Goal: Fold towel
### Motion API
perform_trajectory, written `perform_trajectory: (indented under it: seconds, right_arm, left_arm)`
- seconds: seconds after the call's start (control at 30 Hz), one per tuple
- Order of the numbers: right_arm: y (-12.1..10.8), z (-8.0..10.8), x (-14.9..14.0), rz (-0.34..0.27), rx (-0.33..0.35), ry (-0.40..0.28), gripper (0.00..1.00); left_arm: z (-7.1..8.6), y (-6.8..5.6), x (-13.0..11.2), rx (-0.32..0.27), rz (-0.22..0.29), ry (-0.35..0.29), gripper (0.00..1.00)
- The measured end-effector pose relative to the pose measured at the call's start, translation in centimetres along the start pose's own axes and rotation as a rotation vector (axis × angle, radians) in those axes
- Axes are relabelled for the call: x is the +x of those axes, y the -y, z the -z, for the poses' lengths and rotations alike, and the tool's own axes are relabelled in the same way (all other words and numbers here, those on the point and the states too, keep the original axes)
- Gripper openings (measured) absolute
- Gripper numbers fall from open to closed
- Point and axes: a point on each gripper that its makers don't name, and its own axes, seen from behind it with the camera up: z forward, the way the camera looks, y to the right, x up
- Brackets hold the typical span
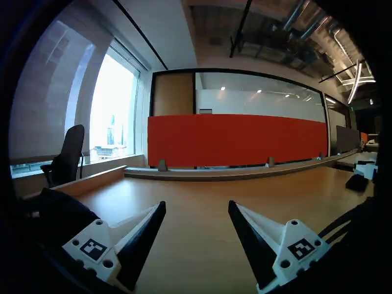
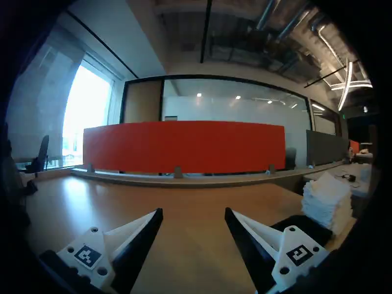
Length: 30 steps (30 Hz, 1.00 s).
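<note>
Towel stack (image 2: 327,200) — white, folded, several layers high. In the right gripper view it stands at about 3 o'clock, near the right-hand edge of the wooden table (image 2: 147,193). Its base meets a flat dark mat (image 2: 306,224); whether it sits fully on the mat cannot be told.

Right gripper view, further items:
- Right gripper (image 2: 193,209): released, its two fingers spread wide over bare tabletop with nothing between them, at 6 o'clock.
- Red divider (image 2: 183,147): runs along the far table edge, across the centre.
- Office chair (image 2: 40,158): dark, at 9 o'clock, beside the bright window (image 2: 85,117).

Left gripper view:
- Left gripper (image 1: 196,203): released, fingers well apart above the table (image 1: 274,188), grasping nothing, at 6 o'clock.
- Red divider (image 1: 237,140): on the far table edge, centre.
- Office chair (image 1: 66,159): dark, at 9 o'clock, in front of the window (image 1: 112,115).
- Small dark object (image 1: 356,182): on the table at 3 o'clock — too small to identify.
- Dark shape (image 1: 59,210): at 8 o'clock, behind one finger, not identifiable.
</note>
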Motion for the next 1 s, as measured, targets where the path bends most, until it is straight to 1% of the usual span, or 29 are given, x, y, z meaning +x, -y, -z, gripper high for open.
perform_trajectory:
  seconds: [0.67, 1.0]
  right_arm:
    - [-0.03, -0.02, -0.03, 0.001, 0.001, 0.0, 0.98]
    - [0.05, -0.06, -0.11, 0.0, 0.002, 0.0, 0.98]
  left_arm:
    - [0.07, -0.01, 0.06, 0.0, 0.0, 0.001, 0.94]
    - [0.27, 0.06, 0.51, 0.0, -0.001, 0.002, 0.94]
